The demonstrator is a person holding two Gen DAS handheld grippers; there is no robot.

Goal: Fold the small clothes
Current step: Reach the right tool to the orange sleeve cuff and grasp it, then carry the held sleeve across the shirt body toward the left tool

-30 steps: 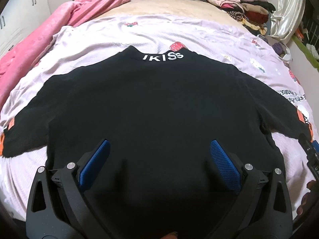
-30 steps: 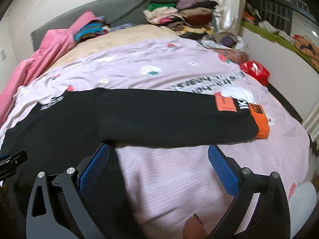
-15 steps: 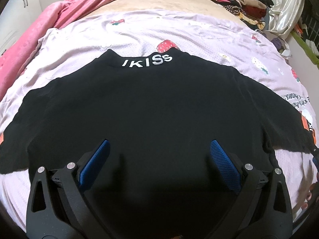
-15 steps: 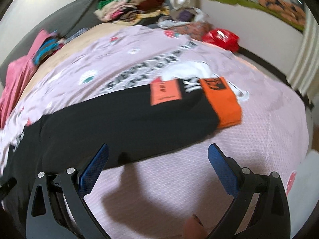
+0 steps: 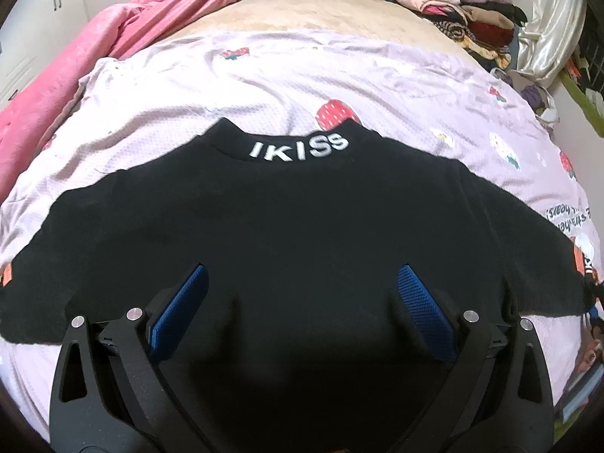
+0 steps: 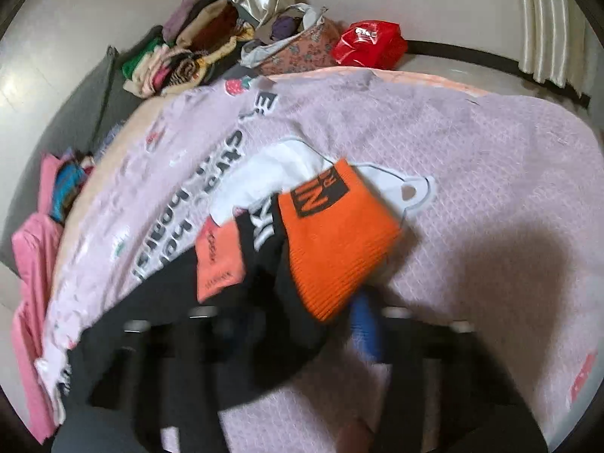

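A black sweater point(image 5: 294, 234) with white "IKISS" lettering on its collar lies flat, back up, on the pink bedspread point(image 5: 302, 75), sleeves spread left and right. My left gripper point(image 5: 302, 302) is open and empty, low over the sweater's lower back. In the right wrist view the sweater's right sleeve point(image 6: 264, 321) ends in an orange ribbed cuff point(image 6: 336, 249). My right gripper point(image 6: 302, 332) is blurred by motion; its jaws stand around the sleeve just behind the cuff, and whether they have closed on it cannot be told.
A pink blanket point(image 5: 75, 60) lies along the bed's left side. Stacks of folded clothes point(image 5: 464, 15) sit at the head of the bed. A red plastic bag point(image 6: 370, 43) and a floral bag point(image 6: 298, 53) lie beyond the bed's right edge.
My right gripper has swung right along the sleeve and dropped onto its orange cuff end. My left gripper has shifted a little toward the collar, still open.
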